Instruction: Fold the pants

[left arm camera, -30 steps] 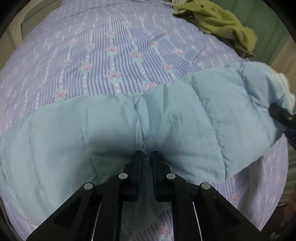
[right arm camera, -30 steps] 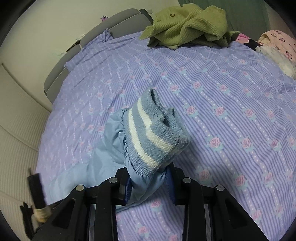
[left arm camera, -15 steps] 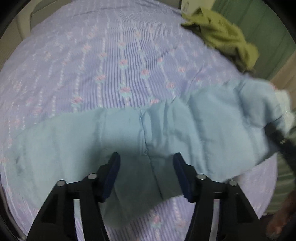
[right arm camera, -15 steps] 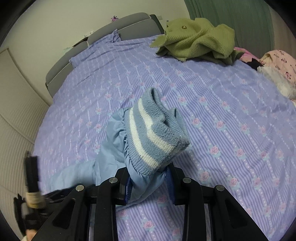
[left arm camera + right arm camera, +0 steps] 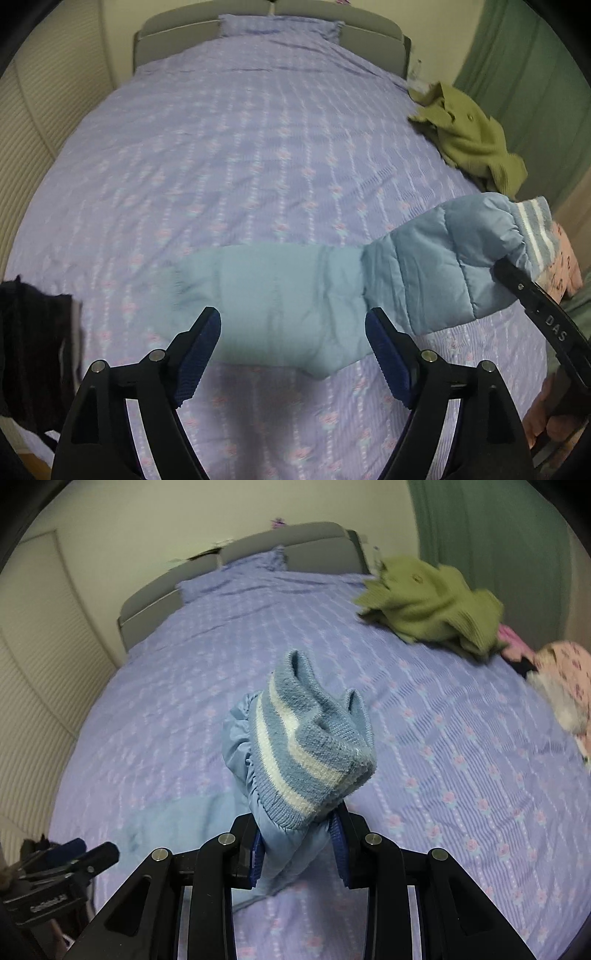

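Light blue padded pants (image 5: pixel 295 295) lie across the near part of the bed. Their left part rests flat on the cover; the right end is lifted. My left gripper (image 5: pixel 293 343) is open and empty, pulled back above the near edge of the pants. My right gripper (image 5: pixel 299 834) is shut on the pants (image 5: pixel 284 849) just below the striped knit cuff (image 5: pixel 314 760), holding it off the bed. The cuff (image 5: pixel 535 229) and the right gripper (image 5: pixel 532 291) also show at the right of the left wrist view.
The bed has a purple flowered cover (image 5: pixel 258 147) and a grey headboard (image 5: pixel 273 14). A green sweater (image 5: pixel 469 136) lies at the far right, also in the right wrist view (image 5: pixel 432 602). Pink clothes (image 5: pixel 565 679) lie at the right edge. A dark garment (image 5: pixel 33 350) hangs at the left.
My left gripper has opened, let go of the pants and drawn back and up. The right gripper has kept its hold on the cuff end and lifted a little.
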